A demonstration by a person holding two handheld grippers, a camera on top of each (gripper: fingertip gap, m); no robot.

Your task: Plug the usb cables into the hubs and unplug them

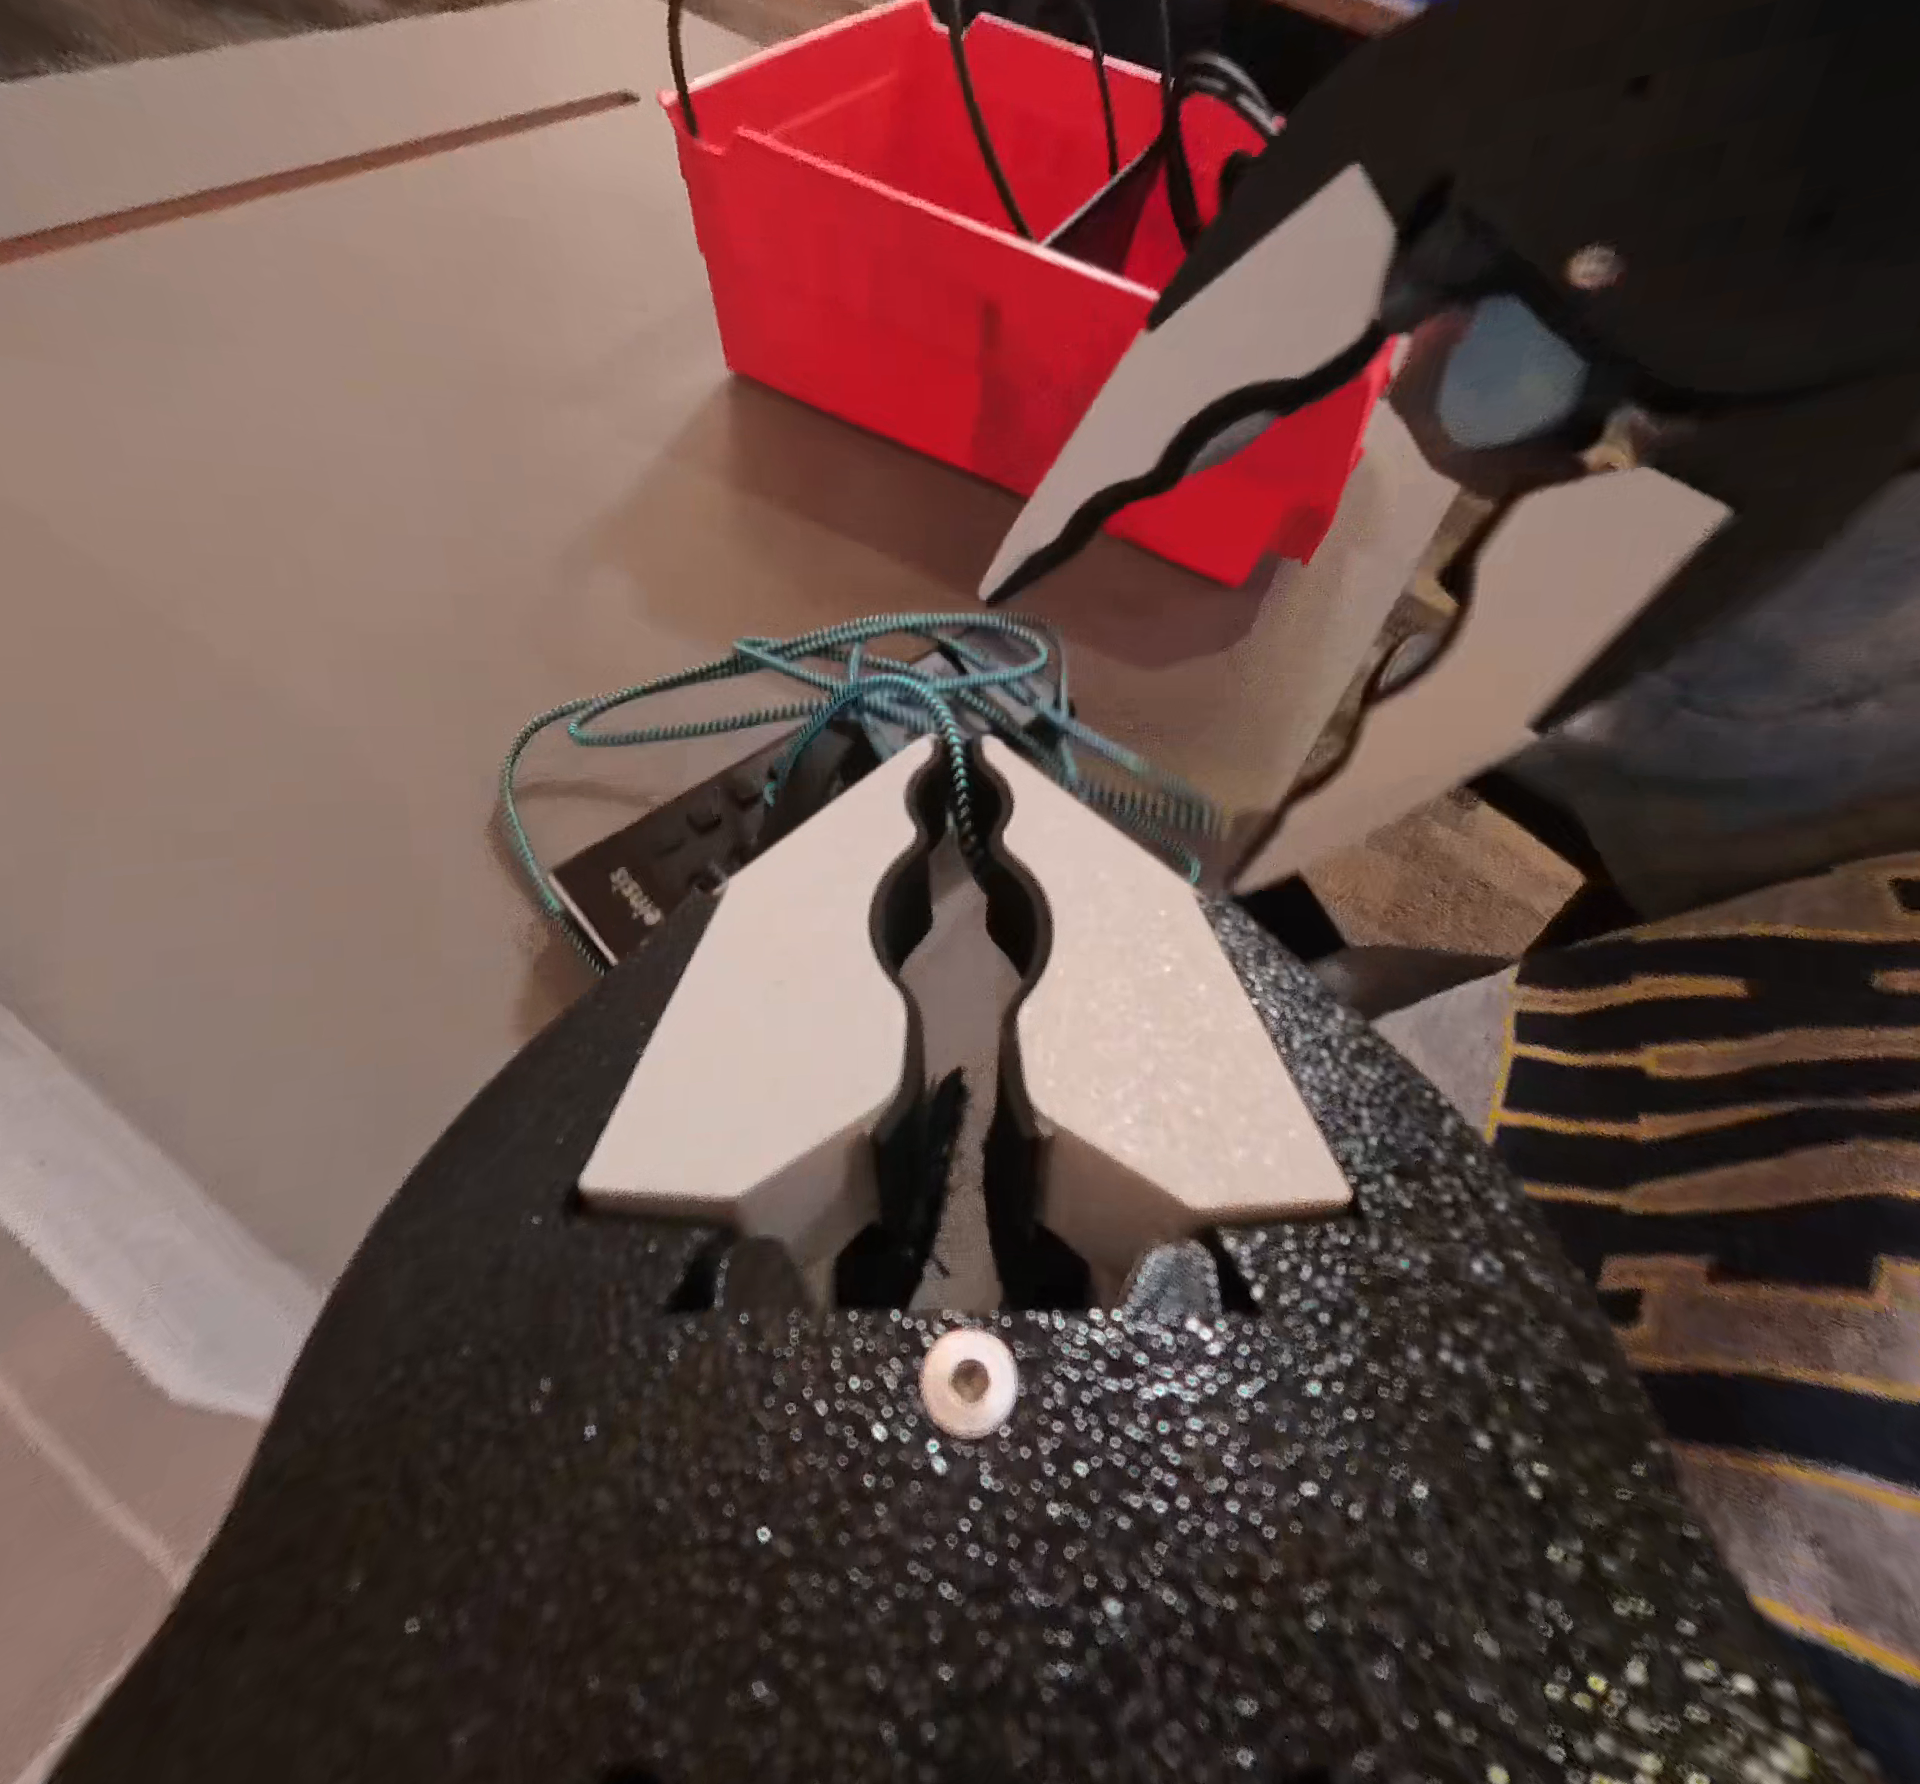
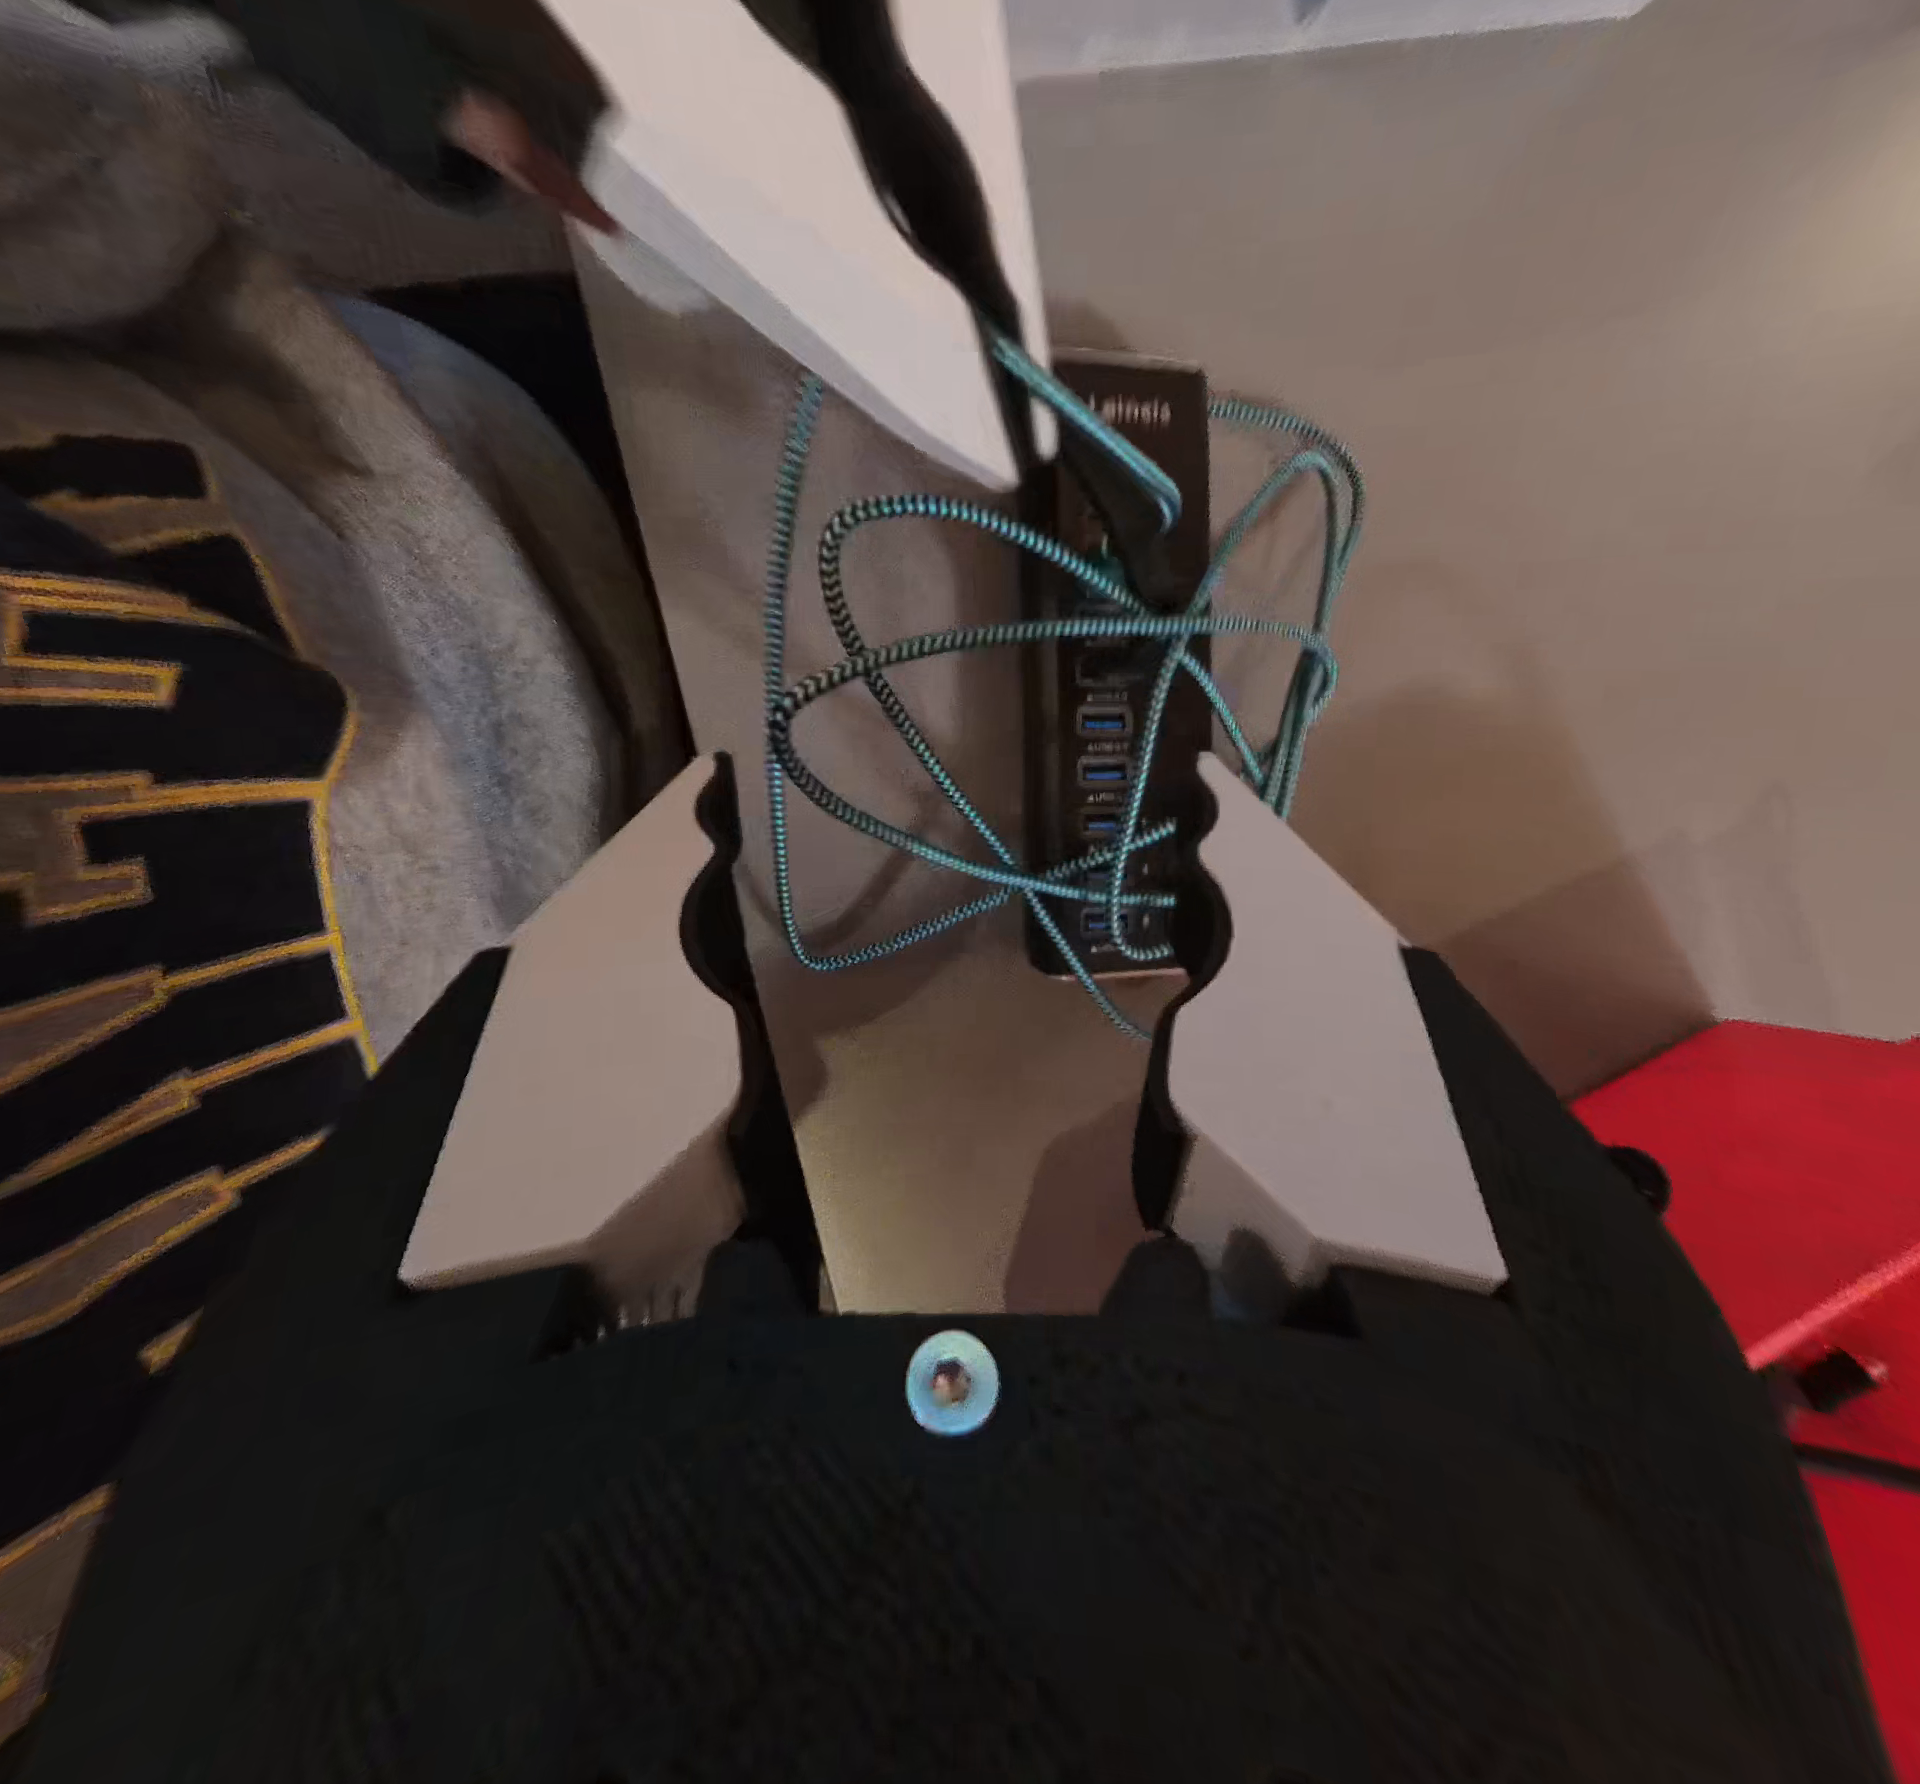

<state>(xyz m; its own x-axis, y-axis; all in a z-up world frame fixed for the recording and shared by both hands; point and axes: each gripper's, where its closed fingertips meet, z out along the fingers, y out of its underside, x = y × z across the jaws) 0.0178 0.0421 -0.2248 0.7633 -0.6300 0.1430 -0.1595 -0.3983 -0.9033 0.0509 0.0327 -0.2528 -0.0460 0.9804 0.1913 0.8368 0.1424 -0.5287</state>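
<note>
1. Grey foam-faced left gripper (image 1: 958, 768): jaws together, clamped on teal braided cable (image 1: 961, 789).
2. Right gripper (image 2: 961, 789): jaws apart, empty, poised above the hub.
3. Cable: light, limp, tangled in loops over the hub; probably best taken at the rigid plug.
4. Black USB hub (image 2: 1127, 674): stiff, glossy bar near table (image 1: 312, 487) edge; may slide.
5. Red bin (image 1: 883, 280): rigid plastic, far side.

black hub (image 1: 665, 861) half hidden behind left tool (image 1: 961, 758), red bin (image 2: 1787, 1215) cut off at edge
</note>
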